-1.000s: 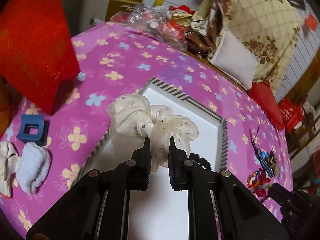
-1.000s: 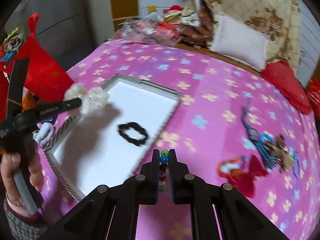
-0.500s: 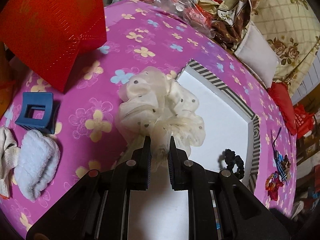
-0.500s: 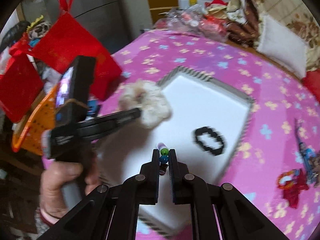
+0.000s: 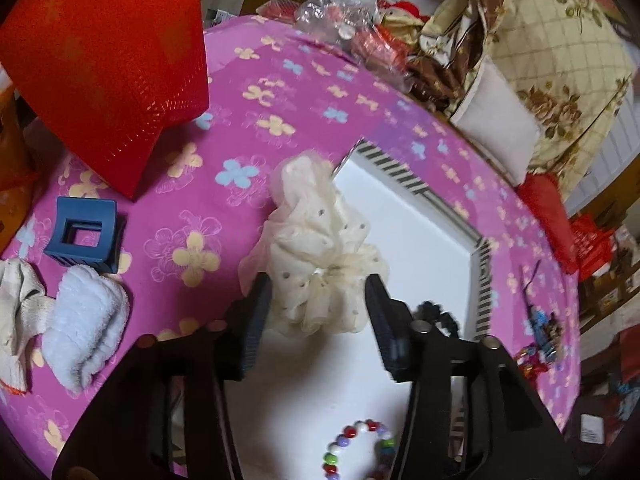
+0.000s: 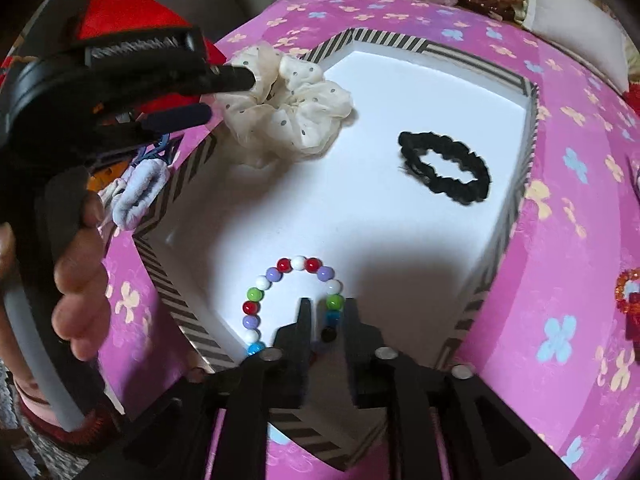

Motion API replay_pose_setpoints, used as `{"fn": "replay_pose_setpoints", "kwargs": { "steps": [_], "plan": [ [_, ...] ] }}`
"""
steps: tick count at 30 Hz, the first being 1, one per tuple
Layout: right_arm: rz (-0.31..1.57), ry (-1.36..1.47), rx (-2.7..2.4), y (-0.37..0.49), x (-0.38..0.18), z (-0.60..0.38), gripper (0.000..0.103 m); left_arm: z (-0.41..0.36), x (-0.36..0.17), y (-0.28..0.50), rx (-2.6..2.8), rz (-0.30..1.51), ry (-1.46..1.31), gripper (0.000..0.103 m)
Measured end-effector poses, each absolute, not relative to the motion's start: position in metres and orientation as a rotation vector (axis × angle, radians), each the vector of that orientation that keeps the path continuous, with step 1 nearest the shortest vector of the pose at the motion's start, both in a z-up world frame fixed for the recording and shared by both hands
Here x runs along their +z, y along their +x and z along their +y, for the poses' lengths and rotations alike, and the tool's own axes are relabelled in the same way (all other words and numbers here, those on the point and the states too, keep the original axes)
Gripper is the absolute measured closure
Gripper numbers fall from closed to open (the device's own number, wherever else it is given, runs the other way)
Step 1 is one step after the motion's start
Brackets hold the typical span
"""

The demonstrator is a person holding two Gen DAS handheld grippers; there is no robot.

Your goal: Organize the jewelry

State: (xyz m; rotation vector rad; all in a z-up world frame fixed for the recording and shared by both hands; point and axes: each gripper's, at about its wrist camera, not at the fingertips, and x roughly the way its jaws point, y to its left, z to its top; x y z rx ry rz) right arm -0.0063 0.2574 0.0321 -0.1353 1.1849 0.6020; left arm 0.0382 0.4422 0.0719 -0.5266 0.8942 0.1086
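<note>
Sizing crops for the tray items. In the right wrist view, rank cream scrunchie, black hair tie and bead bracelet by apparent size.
1. cream scrunchie
2. bead bracelet and black hair tie: similar extent; the bracelet lies nearer the camera and partly behind the right gripper, so unranked.

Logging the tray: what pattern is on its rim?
Black-and-white stripes on the tray rim, clearest in the right wrist view.

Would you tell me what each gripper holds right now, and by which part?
Nothing is held. The left gripper is open around the cream scrunchie; the right gripper is open astride the bead bracelet, which lies in the tray.
</note>
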Motion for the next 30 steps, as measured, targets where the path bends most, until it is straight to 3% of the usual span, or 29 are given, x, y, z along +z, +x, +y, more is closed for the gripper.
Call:
{"fn": "replay_pose_setpoints", "kwargs": {
  "steps": [1, 3, 10, 23, 30],
  "plan": [
    [1.169, -0.142, 0.595, -0.008, 0.036, 0.256, 0.063, 0.443, 0.074, 0.037, 0.106, 0.886, -0.533, 0.053],
    [1.125, -0.146, 0.581, -0.013, 0.044, 0.251, 0.058, 0.443, 0.079, 0.034, 0.105, 0.87, -0.538, 0.053],
    [1.08, -0.104, 0.509, -0.019, 0.055, 0.211, 0.058, 0.429, 0.087, 0.028, 0.092, 0.854, -0.514, 0.053],
    [1.055, 0.112, 0.037, 0.011, 0.05, 0.0, 0.058, 0.364, 0.071, 0.045, -0.057, 0.928, -0.443, 0.053],
    [1.041, 0.179, 0.115, 0.039, 0.057, 0.004, 0.058, 0.341, 0.042, 0.073, -0.089, 1.018, -0.417, 0.053]
  ]
}}
